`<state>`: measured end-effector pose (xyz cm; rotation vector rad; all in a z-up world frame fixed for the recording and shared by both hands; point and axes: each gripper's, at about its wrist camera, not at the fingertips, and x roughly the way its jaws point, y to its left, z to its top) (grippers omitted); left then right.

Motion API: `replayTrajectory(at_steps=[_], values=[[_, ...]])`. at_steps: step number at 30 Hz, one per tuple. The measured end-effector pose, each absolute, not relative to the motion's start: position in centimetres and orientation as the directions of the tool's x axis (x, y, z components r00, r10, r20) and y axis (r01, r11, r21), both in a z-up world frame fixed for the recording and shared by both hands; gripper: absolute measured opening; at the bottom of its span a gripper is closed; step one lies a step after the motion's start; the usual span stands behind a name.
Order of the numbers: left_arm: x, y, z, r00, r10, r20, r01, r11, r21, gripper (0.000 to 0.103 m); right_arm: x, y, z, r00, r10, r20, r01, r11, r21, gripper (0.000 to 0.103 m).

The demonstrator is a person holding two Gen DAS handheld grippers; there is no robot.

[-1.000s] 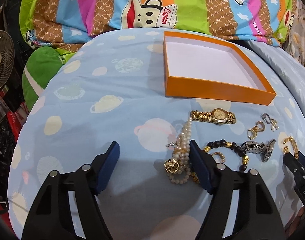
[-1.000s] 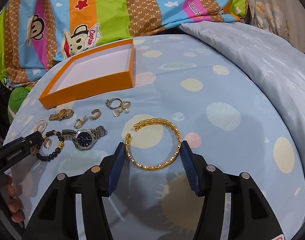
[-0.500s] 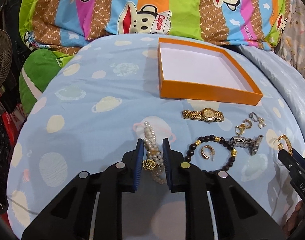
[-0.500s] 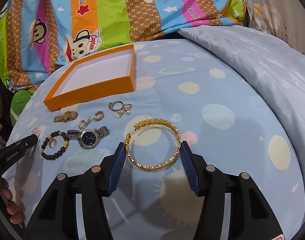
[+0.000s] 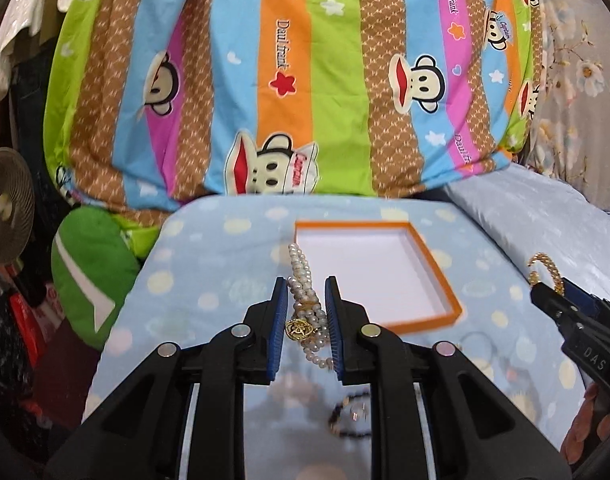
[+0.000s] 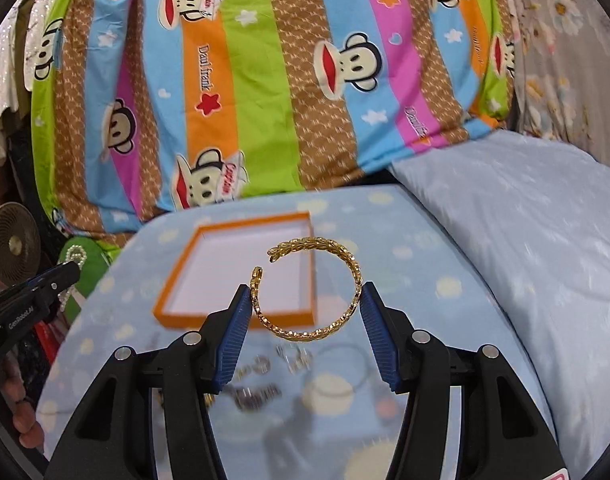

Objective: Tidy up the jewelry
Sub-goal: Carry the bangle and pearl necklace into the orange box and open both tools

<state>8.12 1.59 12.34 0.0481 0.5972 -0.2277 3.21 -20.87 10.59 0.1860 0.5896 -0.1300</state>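
Note:
My left gripper (image 5: pixel 305 312) is shut on a pearl bracelet (image 5: pixel 301 280) with a gold charm and holds it in the air, in front of the near left corner of the orange tray (image 5: pixel 453 316). My right gripper (image 6: pixel 306 308) is shut on a gold leaf-pattern bangle (image 6: pixel 345 260) and holds it lifted above the bed, in front of the orange tray (image 6: pixel 177 314), which has a white floor with nothing in it. The right gripper with the bangle (image 5: pixel 543 266) shows at the right of the left wrist view. The left gripper with pearls (image 6: pixel 75 258) shows at the left of the right wrist view.
Blurred jewelry lies on the blue planet-print bedsheet (image 6: pixel 445 320) below the grippers: a black bead bracelet (image 5: pixel 351 420), a watch (image 6: pixel 257 396) and small earrings (image 6: pixel 297 358). A striped monkey-print quilt (image 5: pixel 305 80) rises behind the tray. A fan (image 5: pixel 5 204) and a green cushion (image 5: pixel 89 276) stand left.
Both grippers have risen from the sheet. The left one closed on the pearl bracelet and lifted it. The right one closed on the gold bangle and lifted it toward the tray.

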Motion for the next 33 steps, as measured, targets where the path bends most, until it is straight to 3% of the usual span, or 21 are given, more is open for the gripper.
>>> replayTrajectory(at_steps=[11, 22, 24, 28, 31, 33], values=[[18.2, -2.8, 6.4, 0.737, -0.165, -0.656, 0.221, 0.975, 0.004, 0.019, 13.4, -18.9, 5.1, 0.757, -0.002, -0.654, 0.122, 0.983, 0.138, 0.055], [20.8, -3.0, 1.3, 0.688, -0.138, -0.713, 0.202, 0.979, 0.004, 0.020, 15.9, -18.3, 1.1, 0.713, 0.019, -0.701, 0.115, 0.983, 0.144, 0.056], [21.1, -2.8, 1.0, 0.685, -0.136, -0.716, 0.195, 0.981, 0.000, 0.030, 15.9, -18.2, 1.0, 0.720, 0.003, -0.694, 0.119, 0.985, 0.127, 0.056], [20.9, -2.4, 1.3, 0.683, -0.161, -0.712, 0.201, 0.979, -0.029, 0.034, 15.2, -17.9, 1.8, 0.742, -0.031, -0.669, 0.123, 0.988, 0.091, 0.061], [19.6, -2.0, 2.4, 0.715, -0.136, -0.686, 0.175, 0.985, -0.014, 0.053, 13.5, -18.0, 3.0, 0.769, -0.036, -0.638, 0.122, 0.988, 0.090, 0.063], [18.5, -1.4, 3.4, 0.738, -0.132, -0.662, 0.168, 0.986, -0.009, 0.057, 11.9, -18.2, 3.8, 0.787, -0.037, -0.616, 0.124, 0.987, 0.098, 0.065]])
